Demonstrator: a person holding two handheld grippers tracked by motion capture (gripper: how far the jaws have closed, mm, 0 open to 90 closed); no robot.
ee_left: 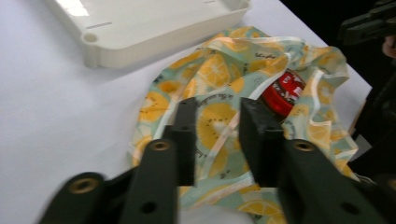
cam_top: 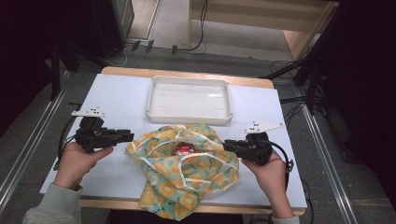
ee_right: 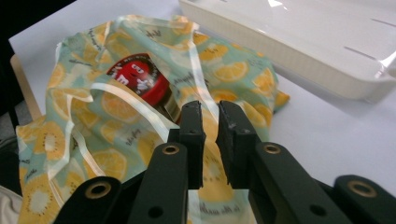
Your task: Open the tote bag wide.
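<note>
Patterned cloth with orange slices on pale green lies crumpled at the near middle of the white bench, its lower edge hanging over the near side. A red round tin sits in the middle of it, cloth folds bunched up around it – top face showing.

Left claw sits at the cloth's left edge, held in the person's left hand. In the left gripper view its jaws stand apart with a clear gap; cloth shows below and between them, the pads not pressing on it – released.

Right claw is at the cloth's right edge, in the right hand. In the right gripper view the jaws are close together with a narrow slit between; the cloth lies under them and nothing is pinched that I can see – released too.

White tray stands on the far side of the bench, just beyond the cloth, nearly touching its far edge. Floor cables run behind the bench.
</note>
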